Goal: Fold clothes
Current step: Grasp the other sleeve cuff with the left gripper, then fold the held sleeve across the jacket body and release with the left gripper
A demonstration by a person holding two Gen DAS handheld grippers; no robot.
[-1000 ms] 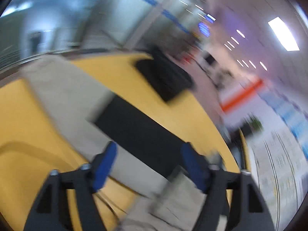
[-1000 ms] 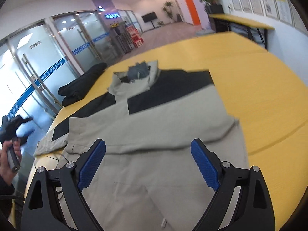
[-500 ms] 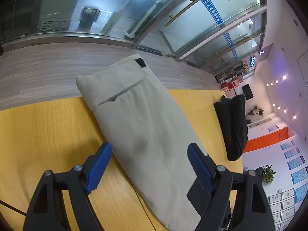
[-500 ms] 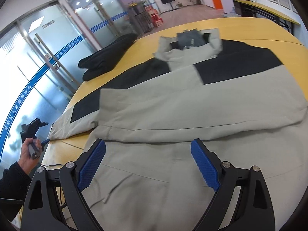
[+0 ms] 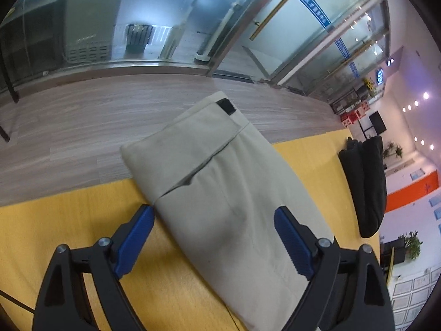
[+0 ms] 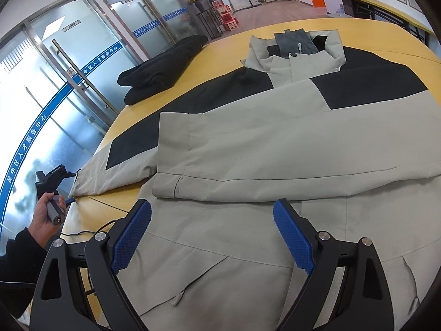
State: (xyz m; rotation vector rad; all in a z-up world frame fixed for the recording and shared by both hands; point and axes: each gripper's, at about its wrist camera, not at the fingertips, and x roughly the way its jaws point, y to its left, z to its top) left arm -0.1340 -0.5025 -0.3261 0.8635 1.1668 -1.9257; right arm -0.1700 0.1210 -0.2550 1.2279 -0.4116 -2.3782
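Note:
A beige and black jacket (image 6: 275, 143) lies spread on the yellow table (image 6: 220, 55). One sleeve is folded across its chest; the other sleeve (image 5: 226, 193) stretches to the table's edge, its cuff hanging over the edge. My left gripper (image 5: 213, 220) is open, its fingers either side of that sleeve just behind the cuff. It also shows in the right wrist view (image 6: 55, 176), held in a hand at the sleeve's end. My right gripper (image 6: 212, 220) is open and empty, hovering over the jacket's lower front.
A folded black garment (image 6: 162, 66) lies on the table's far left side, also in the left wrist view (image 5: 366, 184). A thin black cable (image 6: 91, 230) runs over the table's near left. Glass doors and wood floor lie beyond the table edge (image 5: 82, 187).
My left gripper swung from over the jacket's black panel out to the sleeve end and closed in around the cuff. My right gripper moved left and lower over the jacket's front.

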